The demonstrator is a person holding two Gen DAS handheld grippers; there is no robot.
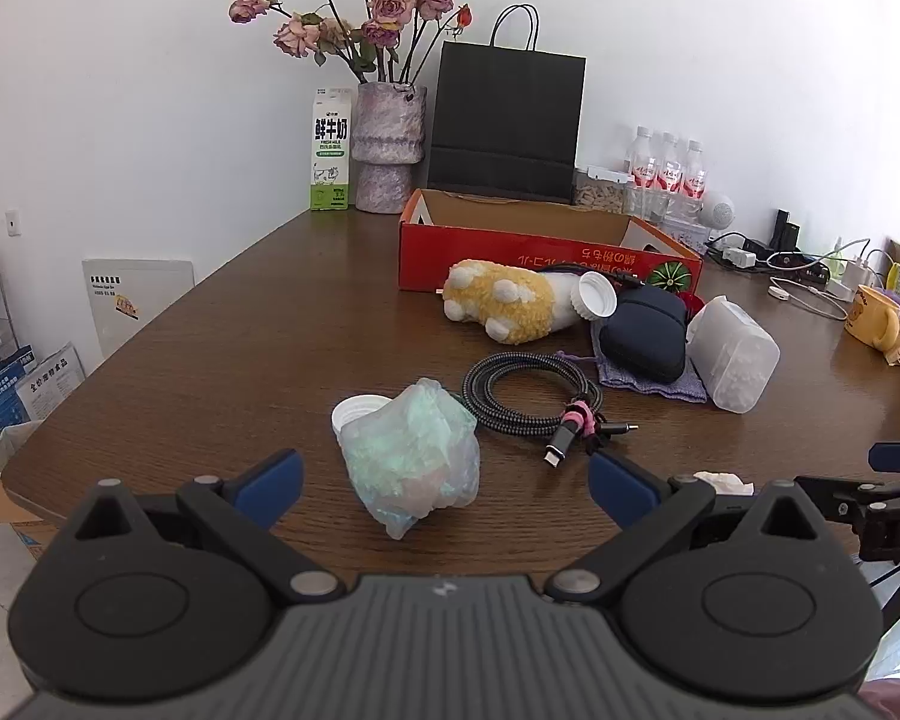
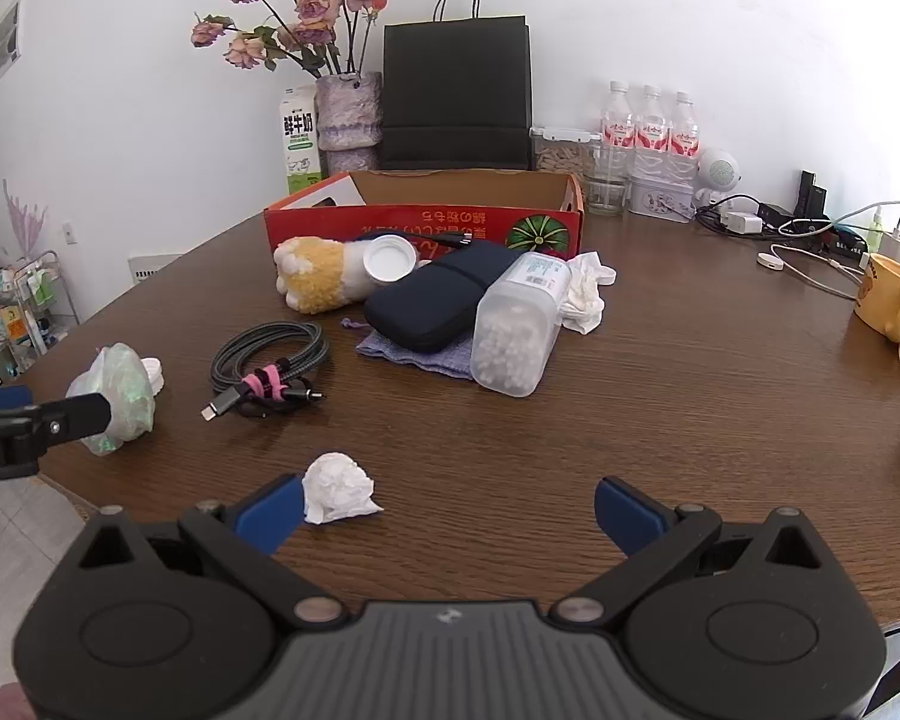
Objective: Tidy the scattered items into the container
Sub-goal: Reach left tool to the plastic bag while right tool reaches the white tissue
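Observation:
A red cardboard box (image 1: 510, 255) (image 2: 414, 222) stands open at the back of the brown table. In front of it lie a plush paw (image 1: 498, 300) (image 2: 309, 273), a white lid (image 1: 597, 294) (image 2: 389, 260), a dark pouch (image 1: 648, 330) (image 2: 444, 297) on a purple cloth (image 2: 414, 354), a clear jar (image 1: 732, 354) (image 2: 516, 330) on its side and a coiled cable (image 1: 531, 390) (image 2: 270, 363). My left gripper (image 1: 444, 489) is open just short of a crumpled plastic bag (image 1: 411, 459) (image 2: 117, 399). My right gripper (image 2: 450, 510) is open, with a tissue wad (image 2: 339, 486) near its left finger.
At the back stand a milk carton (image 1: 330, 150), a vase of roses (image 1: 387, 144), a black paper bag (image 1: 507, 126) and water bottles (image 2: 651, 132). A yellow mug (image 2: 888, 297), chargers and cables (image 2: 798, 228) sit at the right. A second tissue (image 2: 588, 294) lies by the jar.

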